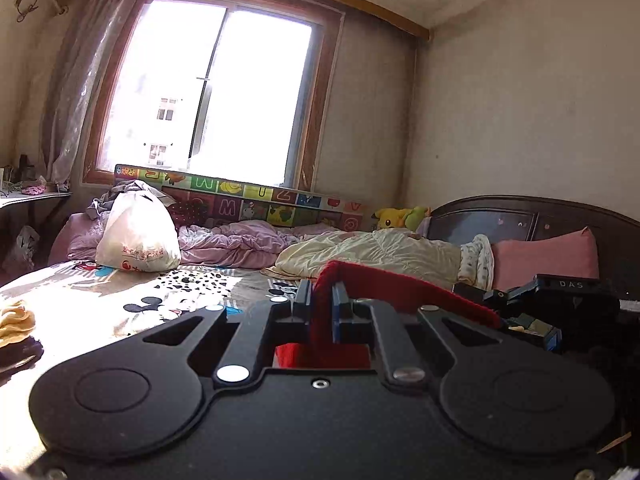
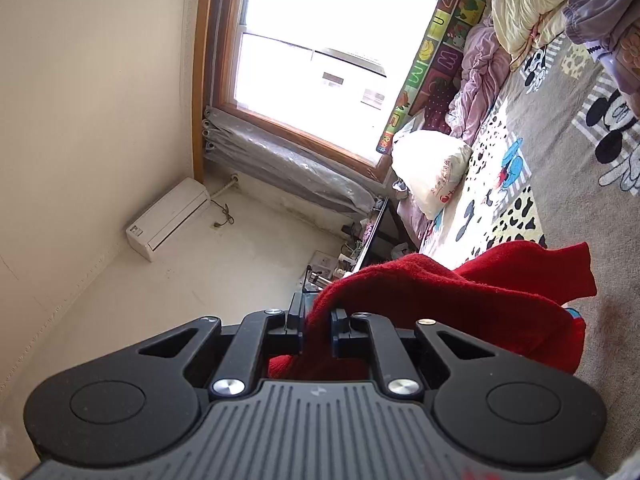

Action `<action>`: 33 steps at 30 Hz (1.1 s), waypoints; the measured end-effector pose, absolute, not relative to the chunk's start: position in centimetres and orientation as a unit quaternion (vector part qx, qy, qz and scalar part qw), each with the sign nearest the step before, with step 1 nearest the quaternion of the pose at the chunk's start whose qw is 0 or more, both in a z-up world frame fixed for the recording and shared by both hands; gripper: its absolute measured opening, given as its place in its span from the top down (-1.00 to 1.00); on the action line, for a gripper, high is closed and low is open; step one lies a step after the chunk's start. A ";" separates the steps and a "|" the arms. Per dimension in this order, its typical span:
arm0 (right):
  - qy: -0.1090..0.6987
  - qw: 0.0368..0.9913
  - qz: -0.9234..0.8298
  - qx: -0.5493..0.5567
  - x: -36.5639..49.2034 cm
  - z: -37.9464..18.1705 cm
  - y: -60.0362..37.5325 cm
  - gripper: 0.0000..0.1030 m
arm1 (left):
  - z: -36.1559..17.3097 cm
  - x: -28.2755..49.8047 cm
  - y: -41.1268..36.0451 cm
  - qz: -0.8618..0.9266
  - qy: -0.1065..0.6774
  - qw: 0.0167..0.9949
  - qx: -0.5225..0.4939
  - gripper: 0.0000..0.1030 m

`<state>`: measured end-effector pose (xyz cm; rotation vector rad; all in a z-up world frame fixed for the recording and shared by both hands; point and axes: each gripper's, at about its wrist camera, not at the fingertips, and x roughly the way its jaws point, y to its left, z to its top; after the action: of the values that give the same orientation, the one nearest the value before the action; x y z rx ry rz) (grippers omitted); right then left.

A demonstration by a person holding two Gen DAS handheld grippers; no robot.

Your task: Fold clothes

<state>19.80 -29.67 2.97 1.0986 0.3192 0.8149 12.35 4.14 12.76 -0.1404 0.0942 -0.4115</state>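
Folding appears at an early stage: the red garment (image 1: 404,284) is lifted clear of the bed (image 1: 120,300), with no finished fold visible. The left gripper (image 1: 320,300) is clamped on one edge and the right gripper (image 2: 318,320) is clamped on another. The fabric is a thick, fuzzy knit (garment type not determinable), draping limp to the right.
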 end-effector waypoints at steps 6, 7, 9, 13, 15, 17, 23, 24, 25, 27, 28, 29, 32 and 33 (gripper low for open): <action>0.107 0.782 0.384 0.479 20.0 7.6 -30.6 0.73 | 14.5 13.6 4.0 -0.205 0.057 0.975 -0.058 0.86; 0.107 0.784 0.384 0.476 20.3 8.0 -30.6 0.73 | 14.3 14.3 4.0 -0.202 0.065 0.976 -0.055 0.86; 0.112 0.789 0.381 0.469 21.2 8.4 -30.6 0.73 | 13.7 15.9 3.9 -0.198 0.086 0.975 -0.048 0.86; 0.146 0.801 0.358 0.457 24.7 7.9 -30.2 0.73 | 11.7 20.3 3.4 -0.175 0.131 0.976 -0.013 0.86; 0.167 0.806 0.341 0.453 26.9 7.0 -29.8 0.73 | 10.9 22.8 3.2 -0.156 0.148 0.977 0.004 0.86; 0.180 0.811 0.325 0.451 29.0 6.2 -29.4 0.73 | 10.8 24.7 2.8 -0.129 0.137 0.982 0.031 0.86; 0.113 0.848 0.323 0.405 30.7 5.9 -27.9 0.75 | 12.9 23.2 3.1 -0.123 0.015 0.990 0.073 0.87; 0.109 0.851 0.323 0.399 30.3 5.5 -28.1 0.75 | 12.7 22.5 3.0 -0.126 0.005 0.988 0.091 0.87; 0.105 0.855 0.324 0.393 29.8 5.0 -28.2 0.75 | 12.1 21.7 2.9 -0.132 0.001 0.986 0.107 0.87; 0.096 0.861 0.324 0.380 29.0 4.0 -28.5 0.75 | 9.4 20.0 2.9 -0.153 0.021 0.979 0.130 0.87; 0.092 0.864 0.324 0.373 28.5 3.5 -28.6 0.75 | 8.0 19.2 2.9 -0.163 0.031 0.976 0.141 0.87; 0.087 0.867 0.325 0.367 28.1 3.0 -28.8 0.75 | 6.3 18.3 2.7 -0.174 0.045 0.972 0.154 0.87; 0.097 0.874 0.317 0.356 26.3 -0.1 -29.5 0.75 | -0.9 15.2 1.6 -0.216 0.124 0.949 0.195 0.87; 0.125 0.870 0.303 0.367 25.2 -2.8 -30.0 0.75 | -3.3 14.2 1.2 -0.229 0.150 0.939 0.209 0.87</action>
<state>25.21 -29.98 -2.85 0.7675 0.2616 0.6340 14.19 1.16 -3.29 0.4265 0.3057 -0.4676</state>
